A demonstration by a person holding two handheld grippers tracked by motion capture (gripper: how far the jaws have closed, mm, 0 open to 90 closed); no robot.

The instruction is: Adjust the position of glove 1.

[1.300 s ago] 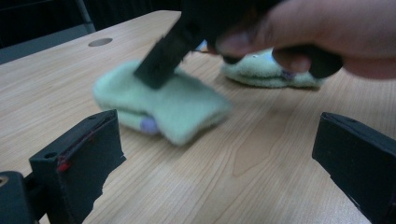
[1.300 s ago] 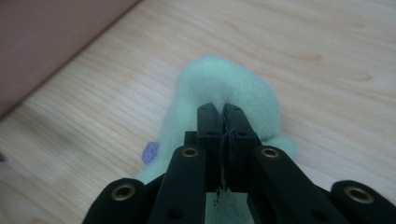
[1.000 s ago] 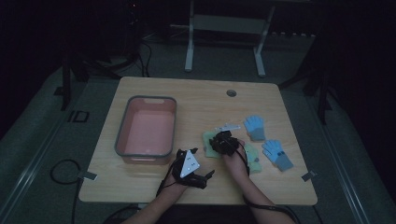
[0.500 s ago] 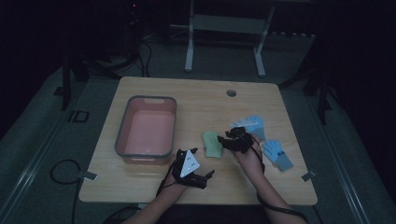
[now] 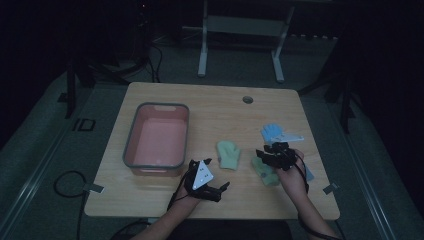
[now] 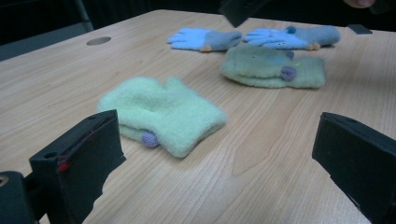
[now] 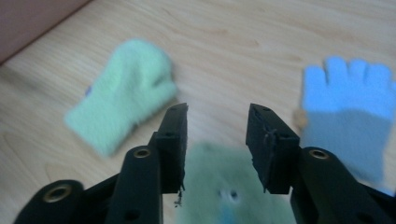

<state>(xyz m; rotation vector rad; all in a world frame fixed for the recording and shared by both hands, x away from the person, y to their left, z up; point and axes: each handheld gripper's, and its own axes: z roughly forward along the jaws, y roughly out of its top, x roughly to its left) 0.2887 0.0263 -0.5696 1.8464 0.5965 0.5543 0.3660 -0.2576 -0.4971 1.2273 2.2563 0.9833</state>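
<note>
On the left stands the pink tub [image 5: 156, 137], empty as far as we can see, and just right of it our left gripper [image 5: 212, 186] rests near the table's front edge with its jaws wide and empty, facing the lone green mitten [image 5: 228, 153] on the wood. Further right, our right gripper [image 5: 274, 152] hovers over the second green mitten [image 5: 265, 171], jaws partly parted with nothing between them, having just been closing a little. We judge that we are between picks while sorting the mittens: the next move calls for lowering onto that mitten, beside the blue gloves [image 5: 275, 133].

High view looks down from afar; both gripper views closely share the green mitten [image 6: 161, 116].
</note>
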